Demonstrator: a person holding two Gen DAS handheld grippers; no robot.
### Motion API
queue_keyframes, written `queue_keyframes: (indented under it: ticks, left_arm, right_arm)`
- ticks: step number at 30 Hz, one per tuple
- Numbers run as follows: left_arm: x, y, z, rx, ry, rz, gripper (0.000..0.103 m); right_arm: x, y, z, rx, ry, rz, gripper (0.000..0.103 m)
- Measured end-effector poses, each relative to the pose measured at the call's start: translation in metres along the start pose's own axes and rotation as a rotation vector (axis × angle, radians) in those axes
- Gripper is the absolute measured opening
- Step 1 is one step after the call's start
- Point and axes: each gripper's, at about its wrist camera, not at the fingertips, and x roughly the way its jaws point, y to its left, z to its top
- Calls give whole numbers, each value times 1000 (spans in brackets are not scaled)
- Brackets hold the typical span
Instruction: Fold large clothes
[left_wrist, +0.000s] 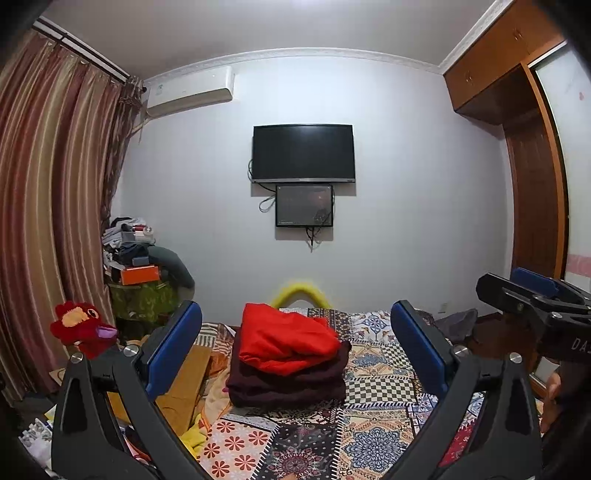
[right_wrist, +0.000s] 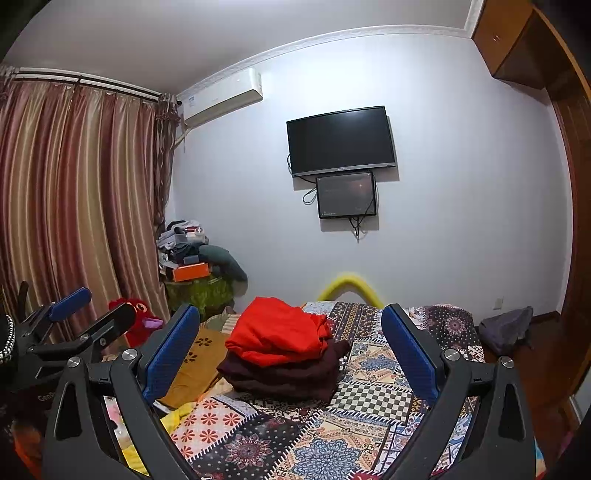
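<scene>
Both grippers, left (left_wrist: 295, 354) and right (right_wrist: 291, 354), are spread wide and holding nothing, with the red top (left_wrist: 286, 341) folded on the dark pile (left_wrist: 288, 384) mid-bed (left_wrist: 373, 391), so I'd grab the next garment from the bed's left edge by two corners.

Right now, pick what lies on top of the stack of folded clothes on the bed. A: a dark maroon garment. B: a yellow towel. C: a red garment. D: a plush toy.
C: the red garment rests on the dark maroon folded clothes on the patterned bedspread, while both grippers hover open and empty in front of the stack.
</scene>
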Motion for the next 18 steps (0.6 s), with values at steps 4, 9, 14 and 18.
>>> queue_keyframes:
  ticks: [4,9,14,18]
  left_arm:
    - [-1,-3,-1,3,-6,9,103]
    - [-3,-3,-1,-7,-7,4,103]
    - [-4,-6,-2,4,-4,-2,103]
    - [-3,-9,-4,4,5,-8,103]
  right_arm:
    - [0,-1,0,3,0,2,98]
    - [0,-1,0,4,1,2,98]
    - [0,-1,-1,6,2,4,98]
    - [1,-1,-2,9,3,8,98]
